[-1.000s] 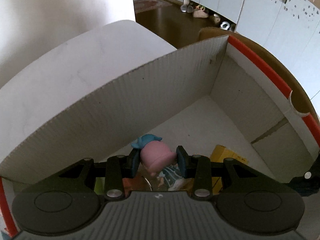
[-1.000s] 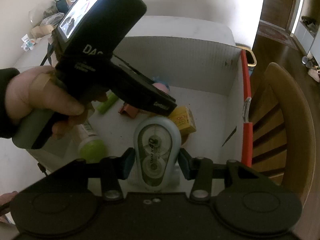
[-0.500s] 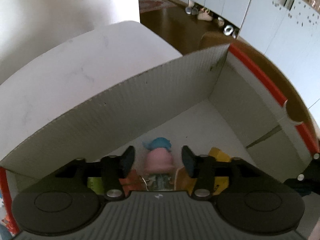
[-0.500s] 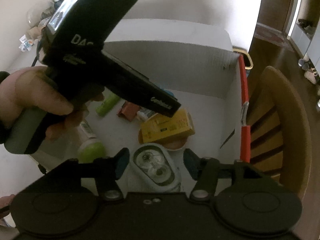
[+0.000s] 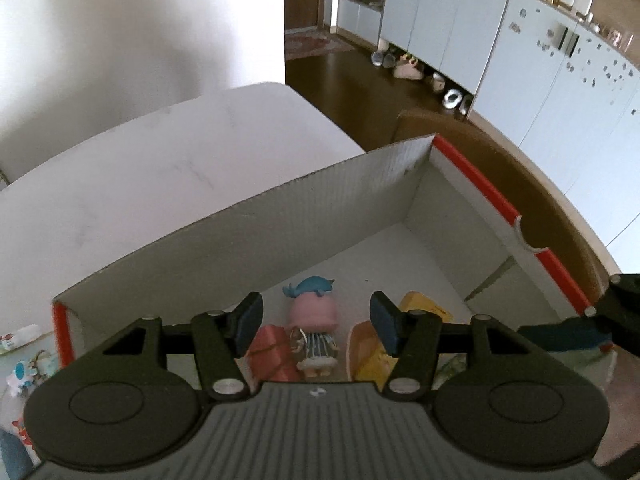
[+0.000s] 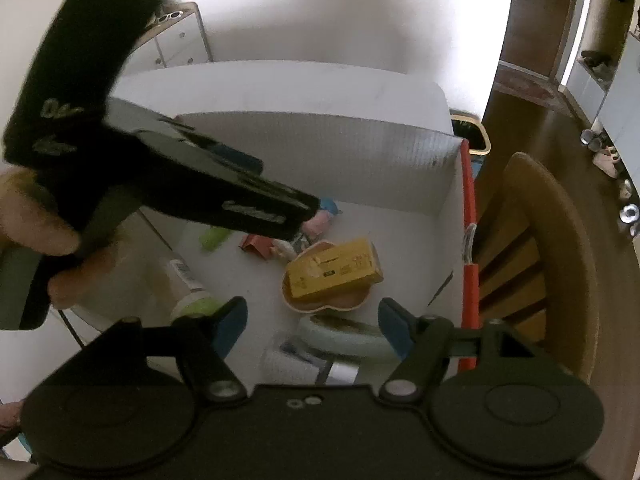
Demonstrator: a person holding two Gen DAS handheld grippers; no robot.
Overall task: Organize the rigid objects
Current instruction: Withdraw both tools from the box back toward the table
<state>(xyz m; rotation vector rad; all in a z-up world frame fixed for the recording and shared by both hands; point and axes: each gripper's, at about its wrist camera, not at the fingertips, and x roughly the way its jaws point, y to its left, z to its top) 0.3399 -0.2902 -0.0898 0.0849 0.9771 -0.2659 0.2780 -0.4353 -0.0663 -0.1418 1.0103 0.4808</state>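
White worktop point(image 5: 152, 184), wood floor beyond. Left gripper point(image 5: 316, 322): jaws apart, just been opening, nothing clamped; pink-haired doll point(image 5: 314, 328) lies free below, between them. Right gripper point(image 6: 312, 322): jaws likewise opened wide, pale tape dispenser point(image 6: 340, 338) released underneath. Both pieces now inside corrugated cardboard box point(image 5: 280, 232) w/ red rim. At 12 o'clock from right jaws: glossy yellow carton point(image 6: 336, 270) on scalloped dish. Probably well along; small bits at 9 o'clock outside box still left.
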